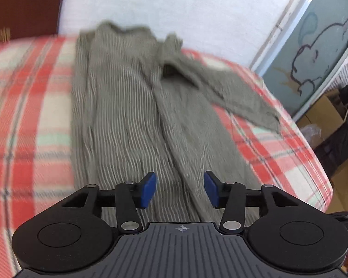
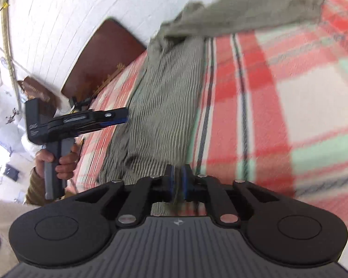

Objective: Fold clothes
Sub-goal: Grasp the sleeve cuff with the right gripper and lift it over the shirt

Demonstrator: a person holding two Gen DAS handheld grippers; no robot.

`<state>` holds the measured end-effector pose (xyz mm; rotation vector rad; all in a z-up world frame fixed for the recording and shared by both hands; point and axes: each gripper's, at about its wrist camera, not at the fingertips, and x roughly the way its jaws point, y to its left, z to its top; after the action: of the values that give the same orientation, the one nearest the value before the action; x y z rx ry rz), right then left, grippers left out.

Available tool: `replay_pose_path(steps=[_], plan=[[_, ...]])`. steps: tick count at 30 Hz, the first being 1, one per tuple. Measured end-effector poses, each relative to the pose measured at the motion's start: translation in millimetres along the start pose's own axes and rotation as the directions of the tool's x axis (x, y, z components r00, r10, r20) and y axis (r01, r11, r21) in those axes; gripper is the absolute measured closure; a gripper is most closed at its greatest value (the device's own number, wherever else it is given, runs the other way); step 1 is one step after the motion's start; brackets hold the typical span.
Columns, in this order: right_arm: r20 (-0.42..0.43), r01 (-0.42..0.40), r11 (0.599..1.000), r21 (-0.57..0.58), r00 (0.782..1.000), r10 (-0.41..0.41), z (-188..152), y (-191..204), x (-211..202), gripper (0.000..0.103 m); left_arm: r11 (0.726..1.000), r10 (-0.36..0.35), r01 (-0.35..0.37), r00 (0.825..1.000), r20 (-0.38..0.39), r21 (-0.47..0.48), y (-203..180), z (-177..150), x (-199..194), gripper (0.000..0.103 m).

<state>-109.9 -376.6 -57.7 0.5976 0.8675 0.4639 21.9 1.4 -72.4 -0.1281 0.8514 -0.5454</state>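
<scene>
Hem of the ribbed grey garment is pinched by the right gripper on the plaid bedcover, the left gripper is held wide and empty, so a fold lengthwise is probably called for next.

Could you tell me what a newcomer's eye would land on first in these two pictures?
First the grey-green ribbed garment, laid lengthwise down the red, white and mint plaid bedspread, one sleeve flung out to the side. Next the left gripper, its blue-padded jaws open just above the near hem. In the right wrist view, the right gripper has its jaws shut on a pinch of the garment's edge.
</scene>
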Motion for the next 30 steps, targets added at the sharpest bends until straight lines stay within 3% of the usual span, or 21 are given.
replay_pose_path(steps=[2,7,12,15,18,20,24,26,27,28,30], plan=[[0.042,0.025,0.999,-0.037,0.999,-0.023,13.2,1.6,-3.8,0.077,0.999,0.018,-0.02,0.999,0.039,0.039,-3.2,20.8,-2.1,0.038],[0.114,0.116,0.988,-0.101,0.988,-0.104,52.9,-1.3,2.8,0.076,0.975,0.119,-0.136,0.988,0.104,0.179,-20.8,63.4,29.0,0.035],[0.189,0.236,0.966,-0.108,0.959,-0.213,91.7,-18.3,8.8,0.076,0.958,0.13,-0.153,0.986,0.108,0.241,-39.2,89.7,70.1,0.035],[0.247,0.339,0.938,-0.075,0.918,-0.312,110.8,-34.3,7.1,0.045,0.926,0.165,-0.197,0.979,0.122,0.322,-55.0,96.8,94.9,0.035],[0.288,0.478,0.877,-0.05,0.848,-0.446,127.6,-50.9,10.2,0.045,0.916,0.178,-0.203,0.979,0.103,0.347,-59.1,98.3,113.1,0.034],[0.298,0.528,0.849,-0.008,0.812,-0.502,137.2,-66.9,15.2,0.045,0.939,0.159,-0.171,0.985,0.065,0.3,-52.3,98.5,118.7,0.033],[0.249,0.522,0.847,0.096,0.812,-0.528,155.3,-108.9,27.8,0.044,0.964,0.136,-0.135,0.991,0.008,0.229,-35.0,96.3,122.8,0.033],[0.272,0.506,0.856,0.109,0.813,-0.515,158.7,-117.6,33.3,0.049,0.97,0.134,-0.129,0.991,-0.007,0.205,-27.5,96.0,121.1,0.033],[0.26,0.495,0.862,0.111,0.822,-0.506,161.0,-117.8,34.1,0.081,0.974,0.125,-0.12,0.992,-0.011,0.192,-24.0,96.3,118.2,0.033],[0.255,0.468,0.875,0.122,0.837,-0.484,163.0,-117.0,33.1,0.087,0.977,0.116,-0.111,0.993,-0.016,0.179,-20.6,96.5,115.4,0.033],[0.283,0.348,0.924,0.157,0.881,-0.38,162.0,-103.4,22.8,0.087,0.982,0.102,-0.097,0.995,-0.018,0.162,-15.0,96.6,110.2,0.025]])
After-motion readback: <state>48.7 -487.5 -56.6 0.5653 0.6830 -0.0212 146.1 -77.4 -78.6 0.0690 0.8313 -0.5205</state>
